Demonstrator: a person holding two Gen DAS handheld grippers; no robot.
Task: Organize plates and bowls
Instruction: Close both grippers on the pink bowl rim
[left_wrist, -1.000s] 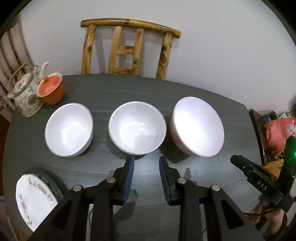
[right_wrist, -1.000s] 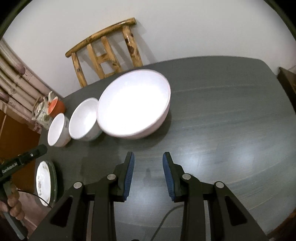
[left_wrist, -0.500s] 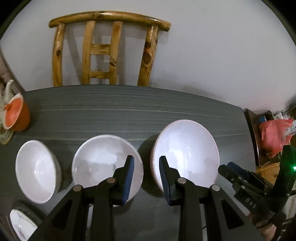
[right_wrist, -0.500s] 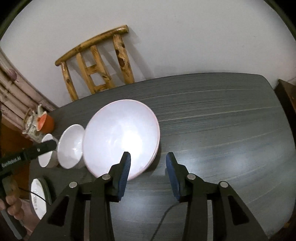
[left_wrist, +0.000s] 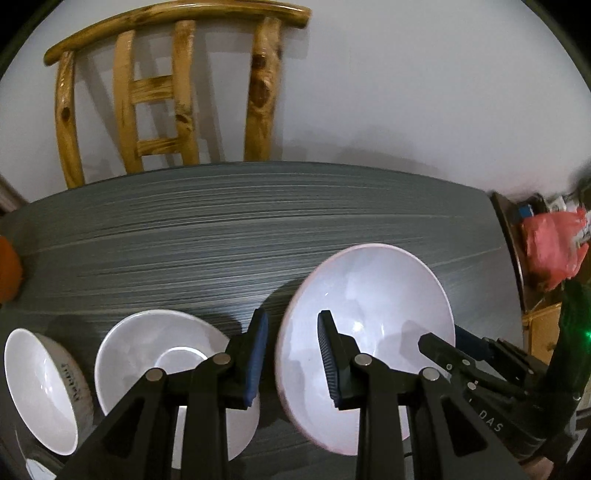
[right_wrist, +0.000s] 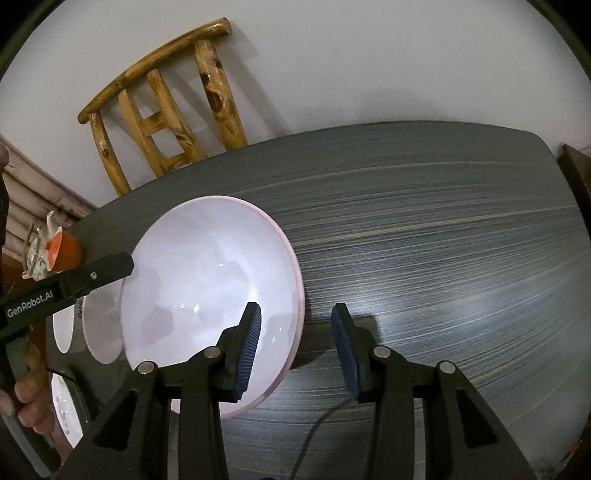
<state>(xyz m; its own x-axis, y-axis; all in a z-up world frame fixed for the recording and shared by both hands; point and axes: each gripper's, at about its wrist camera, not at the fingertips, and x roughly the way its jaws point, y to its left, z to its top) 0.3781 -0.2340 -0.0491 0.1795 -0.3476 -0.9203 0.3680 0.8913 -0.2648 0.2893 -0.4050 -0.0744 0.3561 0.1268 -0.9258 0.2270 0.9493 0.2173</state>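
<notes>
Three white bowls stand in a row on the dark table (left_wrist: 258, 236). The big pink-rimmed bowl (left_wrist: 373, 295) (right_wrist: 207, 280) is on the right, a middle bowl (left_wrist: 162, 354) (right_wrist: 101, 328) beside it, a small bowl (left_wrist: 37, 384) (right_wrist: 62, 328) on the left. My left gripper (left_wrist: 291, 343) is open, its jaws on either side of the big bowl's left rim. My right gripper (right_wrist: 295, 332) is open, its jaws on either side of the big bowl's right rim. A floral plate (right_wrist: 66, 413) lies at the near left edge.
A wooden chair (left_wrist: 166, 92) stands behind the table against the white wall. An orange cup (right_wrist: 66, 251) and a teapot (right_wrist: 35, 254) sit at the far left. A side shelf with a red bag (left_wrist: 550, 247) is right of the table.
Both grippers have moved forward and down onto the big bowl, one at each side of its rim. The right gripper has opened wider. The bowls have not moved.
</notes>
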